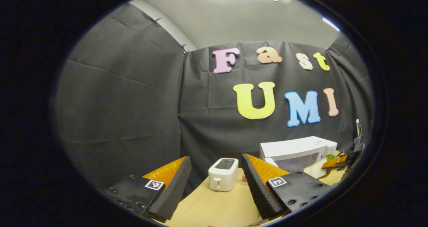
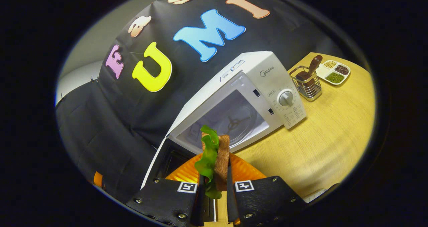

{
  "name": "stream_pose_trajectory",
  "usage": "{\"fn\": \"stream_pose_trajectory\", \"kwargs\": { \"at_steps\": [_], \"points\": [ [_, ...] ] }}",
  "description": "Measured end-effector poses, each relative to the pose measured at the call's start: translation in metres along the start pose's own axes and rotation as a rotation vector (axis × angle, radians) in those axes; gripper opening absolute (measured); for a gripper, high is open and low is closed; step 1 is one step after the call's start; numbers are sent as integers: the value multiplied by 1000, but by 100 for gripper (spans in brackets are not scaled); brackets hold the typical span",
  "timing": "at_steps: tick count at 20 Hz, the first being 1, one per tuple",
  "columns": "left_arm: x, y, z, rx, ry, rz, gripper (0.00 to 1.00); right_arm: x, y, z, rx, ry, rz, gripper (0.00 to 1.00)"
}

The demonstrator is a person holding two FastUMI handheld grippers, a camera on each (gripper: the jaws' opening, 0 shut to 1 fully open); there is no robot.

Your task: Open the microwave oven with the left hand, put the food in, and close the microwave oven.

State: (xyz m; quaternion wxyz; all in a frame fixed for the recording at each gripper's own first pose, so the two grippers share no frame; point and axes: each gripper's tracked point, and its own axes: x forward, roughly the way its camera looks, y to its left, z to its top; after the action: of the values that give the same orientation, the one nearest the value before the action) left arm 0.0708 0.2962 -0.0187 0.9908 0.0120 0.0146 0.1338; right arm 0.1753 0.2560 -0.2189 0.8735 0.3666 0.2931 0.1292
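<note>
The microwave oven carries the brand name "Midea" on its front, above the dial. Small print around the dial and on the top sticker is too small to read.

In the left gripper view, the microwave is partly hidden behind one finger of the left gripper, and its door and front are too small and squeezed at the edge to make out. The right gripper beside it is a small shape at the rim, its jaws impossible to read. A small reddish thing behind the toaster is mostly covered.

In the right gripper view, the microwave door is cut off by the right gripper's fingers. The sandwich sinks between them, its lower end hidden. The contents of the divided dish are too small to identify.
</note>
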Motion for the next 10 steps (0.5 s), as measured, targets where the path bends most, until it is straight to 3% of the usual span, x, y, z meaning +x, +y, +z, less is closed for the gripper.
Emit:
{"fn": "stream_pose_trajectory", "kwargs": {
  "at_steps": [9, 10],
  "points": [
    [10, 45, -20, 53, 54, 66, 100, 85, -6, -5, 86, -74, -18, 27],
    [8, 49, -24, 47, 65, 74, 94, 94, -7, -2, 90, -82, -23, 27]
  ]
}}
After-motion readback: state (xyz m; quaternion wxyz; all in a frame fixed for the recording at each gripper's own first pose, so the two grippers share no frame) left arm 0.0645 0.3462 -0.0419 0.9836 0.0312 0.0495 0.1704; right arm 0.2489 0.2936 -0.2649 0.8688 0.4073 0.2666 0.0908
